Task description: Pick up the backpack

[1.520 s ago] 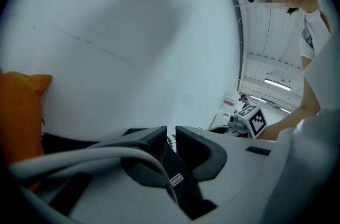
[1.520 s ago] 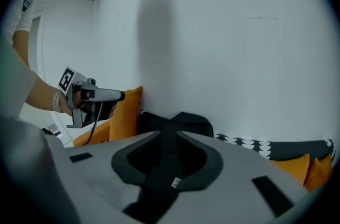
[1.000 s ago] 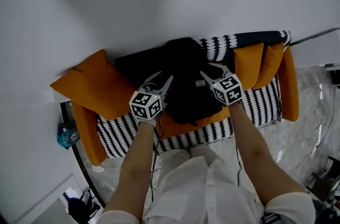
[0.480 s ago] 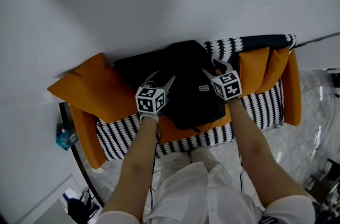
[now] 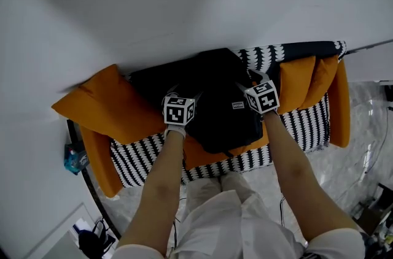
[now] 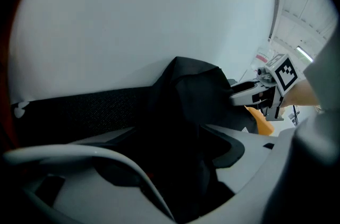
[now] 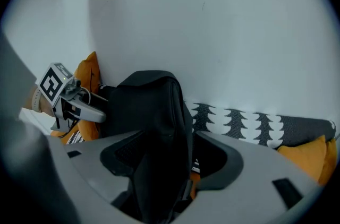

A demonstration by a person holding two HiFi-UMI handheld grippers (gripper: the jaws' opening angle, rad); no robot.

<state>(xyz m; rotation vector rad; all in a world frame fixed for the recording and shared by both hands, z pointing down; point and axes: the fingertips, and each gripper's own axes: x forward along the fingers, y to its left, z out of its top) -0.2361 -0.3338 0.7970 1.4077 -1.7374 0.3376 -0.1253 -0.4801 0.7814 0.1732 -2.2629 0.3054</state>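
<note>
**Both grippers down on the backpack, jaws spreading**

We're looking steeply down at a sofa [image 5: 295,123] in black-and-white print, pushed up against a pale wall [image 5: 184,0]. The black backpack [image 5: 218,101] sits upright in the middle of the seat and leans on the backrest. A big orange cushion [image 5: 104,104] lies to its left and another orange cushion [image 5: 304,80] is propped at the right end.

The left gripper [image 5: 186,94] is at the bag's left flank and points down and forward into it. The right gripper [image 5: 247,81] is at the bag's right shoulder, just above a small white label [image 5: 238,105] on the front panel. The two grippers sit near each other, with the bag's body between them.

In the left gripper view the jaws are opening and already stand wide. Dark backpack fabric [image 6: 186,106] fills the gap between them, though it's too dark to say whether the pads touch it. Off to the right we catch the other gripper's marker cube [image 6: 285,71].

The right gripper view shows the same thing: the jaws are opening, and a tall fold of the backpack [image 7: 154,122] rises between them. There's space on either side of it, so the pads aren't pressing. Behind it runs the sofa's patterned backrest [image 7: 239,122], and the left gripper's cube [image 7: 51,82] shows at the far left.
</note>
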